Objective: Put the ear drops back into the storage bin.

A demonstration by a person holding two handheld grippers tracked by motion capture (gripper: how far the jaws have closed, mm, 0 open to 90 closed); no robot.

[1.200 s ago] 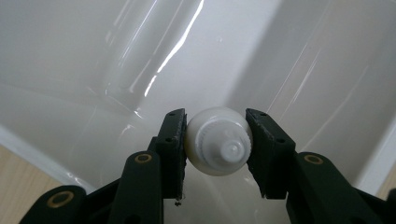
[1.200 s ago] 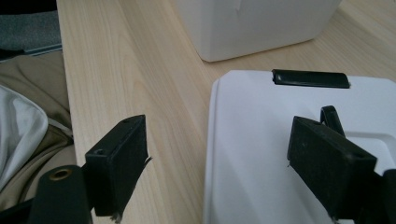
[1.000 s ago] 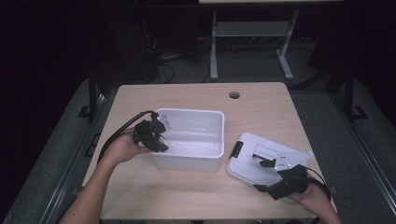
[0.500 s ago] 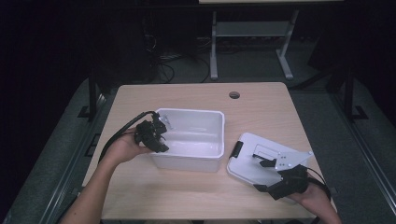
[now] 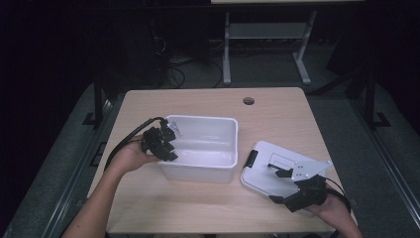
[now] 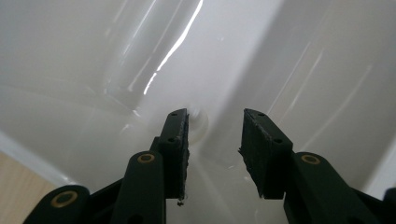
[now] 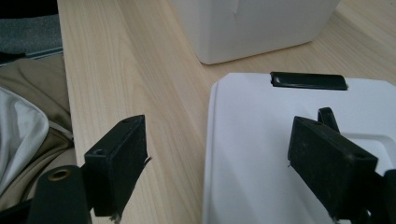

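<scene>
Table setup is simple: over on the left, the left gripper (image 5: 166,141) is poked in over the left wall of the white bin (image 5: 208,171), and in the left gripper view its jaws stand a little apart with bare plastic between them, so it's not pinching anything, just sitting inside near a corner. The bin sits about mid-table, empty as far as I can see. Just right of it, near but not touching, the white lid (image 5: 267,171) lies flat on the wooden table (image 5: 198,101) with its black latch (image 7: 309,80) facing the bin. The right gripper (image 5: 285,186) hangs over the lid's near edge with jaws spread wide, one out over bare wood, one over the lid. Looks like the lid grab is next; I'd slide that edge fully between the jaws, squeeze square on it, and steady the bin with the left so it doesn't scoot.
</scene>
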